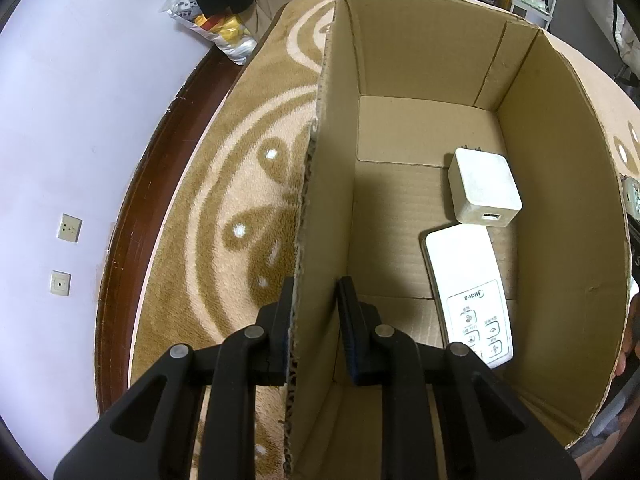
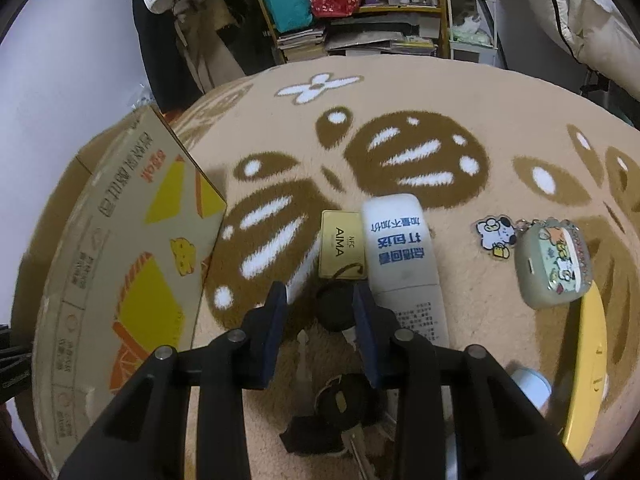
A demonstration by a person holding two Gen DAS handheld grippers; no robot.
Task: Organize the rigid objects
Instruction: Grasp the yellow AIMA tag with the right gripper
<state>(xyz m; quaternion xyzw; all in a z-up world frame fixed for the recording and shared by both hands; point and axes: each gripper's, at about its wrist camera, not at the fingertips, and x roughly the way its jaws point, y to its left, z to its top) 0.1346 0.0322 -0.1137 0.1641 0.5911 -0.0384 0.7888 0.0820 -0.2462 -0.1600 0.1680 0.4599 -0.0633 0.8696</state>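
— Jaws first: how do they stand?
— Left gripper (image 1: 314, 312) straddles the box (image 1: 560, 220) wall, one finger outside touching it, the other inside with a gap. Right gripper (image 2: 320, 312) is spread around a black key (image 2: 334, 312), not pinching it.
— What lies nearby?
— In the box: a charger (image 1: 482, 186) and, just beside it, a remote (image 1: 470, 288). By the right gripper: a gold tag (image 2: 342, 242) touching a white tube (image 2: 402, 256); farther right, a charm (image 2: 494, 236) and a case (image 2: 554, 264). All on the rug (image 2: 460, 96).

box (image 1: 560, 200): charger (image 1: 484, 186), remote (image 1: 468, 284) flat | rug: keys (image 2: 336, 312), tube (image 2: 404, 264)
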